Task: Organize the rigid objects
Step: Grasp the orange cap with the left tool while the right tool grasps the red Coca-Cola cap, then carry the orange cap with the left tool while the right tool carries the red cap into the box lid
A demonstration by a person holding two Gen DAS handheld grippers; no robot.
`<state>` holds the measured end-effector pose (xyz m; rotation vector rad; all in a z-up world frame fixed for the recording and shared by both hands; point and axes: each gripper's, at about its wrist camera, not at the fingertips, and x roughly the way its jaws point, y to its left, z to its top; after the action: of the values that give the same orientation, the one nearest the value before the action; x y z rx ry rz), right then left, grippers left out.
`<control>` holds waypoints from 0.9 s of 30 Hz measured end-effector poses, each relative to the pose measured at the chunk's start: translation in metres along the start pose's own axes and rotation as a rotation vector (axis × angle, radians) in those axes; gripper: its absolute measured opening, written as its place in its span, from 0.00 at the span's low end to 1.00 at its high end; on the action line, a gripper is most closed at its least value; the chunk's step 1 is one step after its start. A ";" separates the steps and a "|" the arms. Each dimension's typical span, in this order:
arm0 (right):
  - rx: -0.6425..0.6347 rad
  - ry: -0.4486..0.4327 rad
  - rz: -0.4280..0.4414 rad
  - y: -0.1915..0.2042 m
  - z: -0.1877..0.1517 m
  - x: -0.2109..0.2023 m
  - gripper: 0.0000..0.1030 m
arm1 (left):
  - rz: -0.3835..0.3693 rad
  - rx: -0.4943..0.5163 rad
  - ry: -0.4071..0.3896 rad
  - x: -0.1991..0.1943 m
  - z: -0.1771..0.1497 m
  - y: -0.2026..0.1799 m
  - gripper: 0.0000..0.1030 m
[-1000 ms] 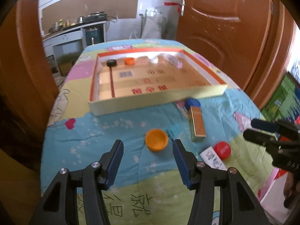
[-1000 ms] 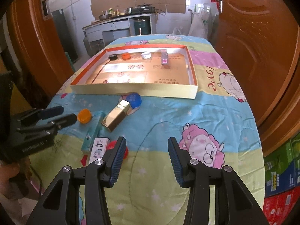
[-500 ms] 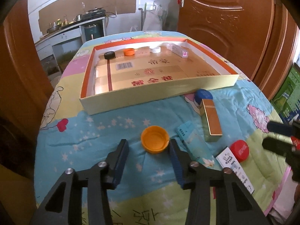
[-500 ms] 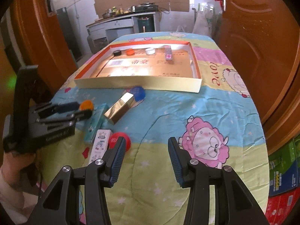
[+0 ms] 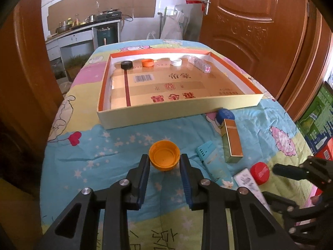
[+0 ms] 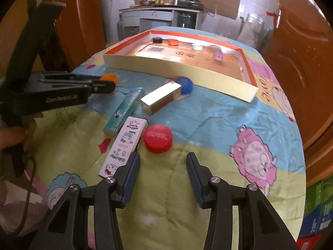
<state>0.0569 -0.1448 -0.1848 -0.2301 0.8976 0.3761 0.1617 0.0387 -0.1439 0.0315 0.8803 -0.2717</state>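
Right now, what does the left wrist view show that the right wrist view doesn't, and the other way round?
Only the left wrist view shows the left gripper with its open fingers either side of the upturned orange cap, hollow visible. Only the right wrist view shows the open right gripper just short of the red cap, beside the white cartoon box. Both show the tray, blue cap, gold box and teal box.

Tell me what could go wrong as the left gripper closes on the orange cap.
The orange cap lies open side up, only partly between the left gripper fingertips; a tip-only pinch might squirt it forward. The soft quilt could bunch under the fingers. The teal box lies just right of the right finger.
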 end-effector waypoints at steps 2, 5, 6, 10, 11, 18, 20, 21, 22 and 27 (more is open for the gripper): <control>-0.007 -0.007 0.003 0.001 0.003 0.004 0.46 | 0.001 -0.008 -0.005 -0.003 0.000 0.002 0.29; -0.011 -0.019 0.002 0.002 0.009 0.009 0.45 | -0.001 -0.018 -0.007 -0.005 0.001 0.005 0.29; -0.012 -0.021 0.006 0.002 0.010 0.011 0.41 | -0.002 -0.019 -0.006 -0.006 0.001 0.005 0.29; -0.001 -0.018 0.009 0.001 0.014 0.013 0.30 | -0.006 -0.024 -0.011 -0.007 0.001 0.006 0.29; 0.004 -0.017 0.014 0.000 0.015 0.012 0.30 | -0.009 -0.026 -0.012 -0.007 0.001 0.006 0.29; 0.038 -0.040 0.011 -0.008 0.015 0.001 0.30 | -0.027 -0.028 -0.015 -0.010 0.002 0.003 0.29; 0.048 -0.050 0.010 -0.010 0.016 -0.003 0.30 | -0.033 -0.025 -0.022 -0.014 0.004 0.001 0.29; 0.056 -0.054 0.012 -0.012 0.017 -0.005 0.30 | -0.034 -0.025 -0.027 -0.016 0.005 0.000 0.29; 0.063 -0.059 0.017 -0.013 0.019 -0.007 0.30 | -0.036 -0.024 -0.030 -0.017 0.006 -0.001 0.29; 0.062 -0.085 0.015 -0.016 0.026 -0.015 0.30 | -0.041 -0.026 -0.050 -0.025 0.012 -0.003 0.29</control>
<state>0.0736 -0.1532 -0.1560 -0.1494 0.8259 0.3692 0.1551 0.0393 -0.1173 -0.0170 0.8354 -0.2985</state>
